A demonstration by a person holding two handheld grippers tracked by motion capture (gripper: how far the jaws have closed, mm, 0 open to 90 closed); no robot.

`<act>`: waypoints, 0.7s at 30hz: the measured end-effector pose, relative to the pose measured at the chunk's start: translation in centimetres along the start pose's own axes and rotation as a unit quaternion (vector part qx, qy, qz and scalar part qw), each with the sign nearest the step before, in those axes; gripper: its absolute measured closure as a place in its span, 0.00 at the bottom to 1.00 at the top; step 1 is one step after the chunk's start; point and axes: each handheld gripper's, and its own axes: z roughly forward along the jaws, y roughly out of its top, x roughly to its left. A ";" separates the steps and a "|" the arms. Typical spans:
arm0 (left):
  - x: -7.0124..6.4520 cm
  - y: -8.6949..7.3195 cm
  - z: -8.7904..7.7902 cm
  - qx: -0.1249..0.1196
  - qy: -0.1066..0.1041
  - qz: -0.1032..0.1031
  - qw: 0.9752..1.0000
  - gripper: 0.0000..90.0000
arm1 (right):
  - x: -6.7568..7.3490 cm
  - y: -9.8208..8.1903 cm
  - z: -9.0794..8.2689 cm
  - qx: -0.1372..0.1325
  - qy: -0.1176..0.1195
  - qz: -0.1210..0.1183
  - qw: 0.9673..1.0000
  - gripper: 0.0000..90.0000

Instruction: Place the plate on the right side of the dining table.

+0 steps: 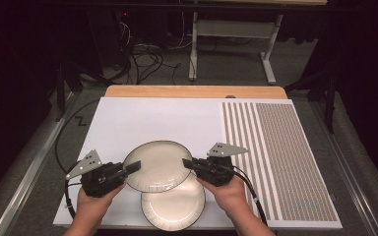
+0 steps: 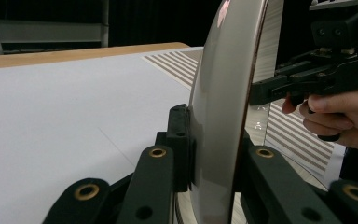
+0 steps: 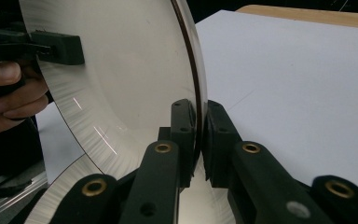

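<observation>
Two cream plates with dark rims are at the near middle of the table. The upper plate (image 1: 155,164) is held just above the lower plate (image 1: 174,209), which lies flat on the white sheet. My left gripper (image 1: 134,166) is shut on the upper plate's left rim, and my right gripper (image 1: 187,163) is shut on its right rim. In the left gripper view the upper plate (image 2: 216,102) runs edge-on between my left gripper's (image 2: 213,149) pads, with the right gripper (image 2: 307,79) beyond. In the right gripper view my right gripper (image 3: 199,135) pinches the plate (image 3: 121,70) rim.
A white sheet (image 1: 147,120) covers the table, with a striped brown pattern (image 1: 280,157) on its right part. The wooden table edge (image 1: 194,91) shows at the back. Cables and a metal table frame (image 1: 231,29) lie on the floor beyond.
</observation>
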 end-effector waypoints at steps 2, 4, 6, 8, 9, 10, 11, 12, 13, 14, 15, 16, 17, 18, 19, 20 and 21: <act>0.0 0.1 0.3 0.000 -0.003 -0.001 1.000 0.88 | -0.1 0.0 -0.3 -0.001 -0.002 -0.002 1.000 0.96; -0.1 0.3 0.5 0.001 -0.004 0.001 1.000 0.87 | -0.2 0.1 -0.6 -0.002 -0.005 -0.003 1.000 0.96; -0.1 0.5 0.7 0.004 -0.006 0.001 1.000 0.87 | -0.3 0.1 -0.8 -0.002 -0.007 -0.003 1.000 0.96; -0.2 0.7 1.0 0.007 -0.007 0.002 1.000 0.87 | -0.4 0.1 -1.0 -0.002 -0.009 -0.002 1.000 0.97; -0.3 0.9 1.1 0.010 -0.007 0.002 1.000 0.87 | -0.5 0.1 -1.1 -0.001 -0.009 -0.001 1.000 0.96; -0.4 1.0 1.3 0.012 -0.008 0.003 1.000 0.87 | -0.6 0.2 -1.2 -0.002 -0.010 0.000 1.000 0.96; -0.4 1.2 1.4 0.016 -0.008 0.003 1.000 0.87 | -0.6 0.2 -1.3 -0.002 -0.011 0.001 1.000 0.96; -0.5 1.3 1.6 0.017 -0.009 0.005 1.000 0.87 | -0.7 0.2 -1.5 -0.002 -0.012 0.002 1.000 0.96; -0.6 1.5 1.7 0.019 -0.009 0.006 1.000 0.87 | -0.8 0.2 -1.7 -0.003 -0.013 0.002 1.000 0.96; -0.6 1.6 1.9 0.021 -0.010 0.007 1.000 0.87 | -0.9 0.2 -1.8 -0.003 -0.014 0.002 1.000 0.96; -0.7 1.8 2.1 0.022 -0.011 0.007 1.000 0.87 | -1.0 0.3 -2.0 -0.004 -0.015 0.003 1.000 0.96; -0.8 1.9 2.3 0.024 -0.012 0.008 1.000 0.87 | -1.1 0.3 -2.1 -0.005 -0.016 0.003 1.000 0.96; -0.9 2.1 2.5 0.025 -0.014 0.007 1.000 0.87 | -1.2 0.3 -2.3 -0.005 -0.017 0.005 1.000 0.96; -0.9 2.3 2.7 0.027 -0.016 0.005 0.999 0.87 | -1.3 0.4 -2.5 -0.005 -0.019 0.006 1.000 0.96; -1.0 2.4 2.9 0.028 -0.017 0.004 0.999 0.87 | -1.5 0.4 -2.8 -0.006 -0.021 0.008 1.000 0.96; -1.0 2.5 3.2 0.031 -0.021 0.003 0.999 0.87 | -1.5 0.4 -2.9 -0.006 -0.021 0.010 1.000 0.96; -1.1 2.6 3.3 0.033 -0.022 0.003 0.999 0.87 | -1.7 0.4 -3.2 -0.007 -0.023 0.011 1.000 0.96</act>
